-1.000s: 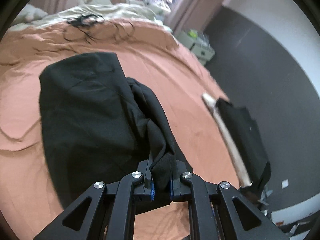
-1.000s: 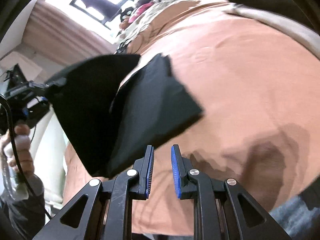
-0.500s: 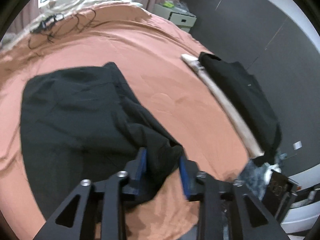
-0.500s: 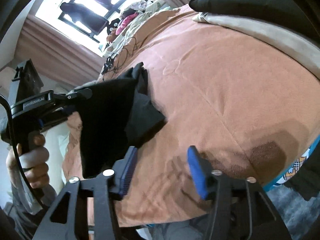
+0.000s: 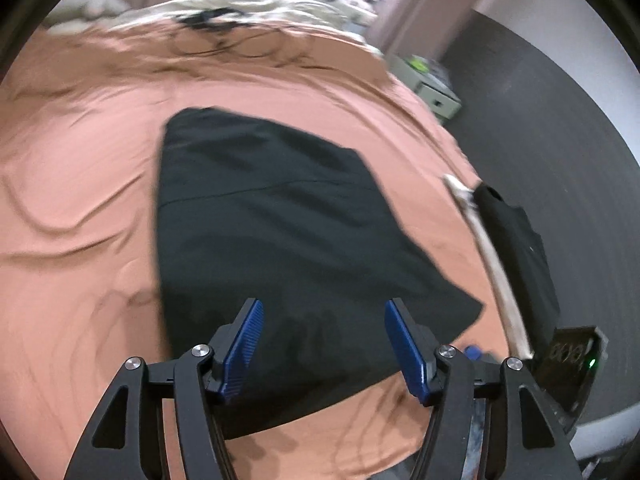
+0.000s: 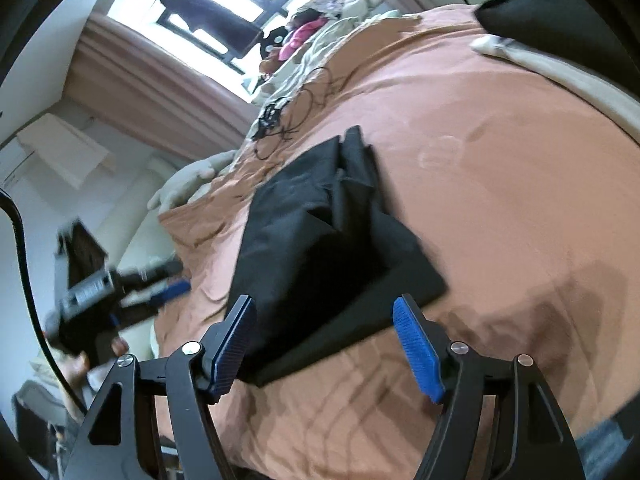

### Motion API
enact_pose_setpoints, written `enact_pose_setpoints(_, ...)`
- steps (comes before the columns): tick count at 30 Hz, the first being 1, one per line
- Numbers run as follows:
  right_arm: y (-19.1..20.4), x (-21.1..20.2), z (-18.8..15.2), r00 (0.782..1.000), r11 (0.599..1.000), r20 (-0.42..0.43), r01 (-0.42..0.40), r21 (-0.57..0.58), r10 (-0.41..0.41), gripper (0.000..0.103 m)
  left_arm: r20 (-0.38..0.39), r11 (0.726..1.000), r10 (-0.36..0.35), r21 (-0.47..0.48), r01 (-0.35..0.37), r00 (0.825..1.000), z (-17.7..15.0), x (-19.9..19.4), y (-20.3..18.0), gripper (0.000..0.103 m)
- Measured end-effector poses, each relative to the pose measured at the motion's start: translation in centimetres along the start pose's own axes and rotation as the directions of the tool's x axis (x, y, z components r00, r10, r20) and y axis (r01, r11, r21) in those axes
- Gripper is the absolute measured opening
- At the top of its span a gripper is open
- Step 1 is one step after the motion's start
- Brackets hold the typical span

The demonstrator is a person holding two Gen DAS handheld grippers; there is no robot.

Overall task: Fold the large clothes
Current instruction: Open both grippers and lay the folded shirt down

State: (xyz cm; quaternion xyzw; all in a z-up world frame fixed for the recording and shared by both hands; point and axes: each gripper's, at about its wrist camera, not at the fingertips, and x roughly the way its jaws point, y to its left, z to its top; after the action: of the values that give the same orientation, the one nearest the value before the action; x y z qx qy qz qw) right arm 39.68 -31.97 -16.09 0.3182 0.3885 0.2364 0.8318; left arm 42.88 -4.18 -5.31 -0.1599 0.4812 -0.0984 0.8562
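Observation:
A black garment (image 5: 280, 240) lies folded flat on the orange bed sheet (image 5: 80, 200). It also shows in the right wrist view (image 6: 320, 240), with layered folds on its far side. My left gripper (image 5: 324, 344) is open and empty, just above the garment's near edge. My right gripper (image 6: 324, 344) is open and empty, over the garment's near corner. The left gripper and the hand holding it show at the left of the right wrist view (image 6: 120, 288).
A folded stack of a beige cloth (image 5: 492, 264) and a black cloth (image 5: 520, 248) lies at the bed's right edge. Black cables (image 5: 224, 36) and a pale blanket lie at the far end. A white drawer unit (image 5: 432, 88) stands by the dark wall.
My left gripper opened and let go of the black garment, which now lies flat on the bed. My right gripper opened wider. Both pulled back a little.

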Motion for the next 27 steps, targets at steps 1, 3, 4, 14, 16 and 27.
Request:
enact_pose_setpoints(1,0.2,0.3,0.2,1.0,1.0,0.001,0.0,-0.001,0.0,0.071,0.003,1.0,0.009,-0.02,-0.009,1.0,-0.3,-0.3,1.0,0.065)
enact_pose_setpoints(3,0.6,1.0,0.9,1.0,1.0,0.004,-0.001,-0.01,0.001,0.071,0.004,0.997,0.032,-0.066,-0.032,0.999,-1.1,-0.8,3.3,0.065)
enact_pose_setpoints(4,0.8,1.3,1.3,1.0,1.0,0.005,0.003,-0.016,-0.003,0.071,0.003,0.996,0.043,-0.083,-0.043,0.999,-1.4,-0.9,4.1,0.065)
enact_pose_setpoints(14,-2.8,3.2,1.9,0.995,0.996,-0.038,0.088,-0.027,-0.089,0.014,-0.058,0.98,0.044,-0.189,-0.054,0.997,-4.1,1.0,8.7,0.065)
enact_pose_setpoints(16,-4.2,3.6,1.4,0.994,0.995,-0.061,0.095,0.004,-0.095,0.014,-0.072,0.981,0.031,-0.188,-0.045,0.997,-4.6,2.0,8.6,0.065)
enact_pose_setpoints(27,-6.3,3.7,1.8,0.986,0.991,-0.098,0.136,0.014,-0.134,0.055,-0.118,0.989,-0.013,-0.147,-0.004,0.993,-6.0,5.7,6.7,0.065)
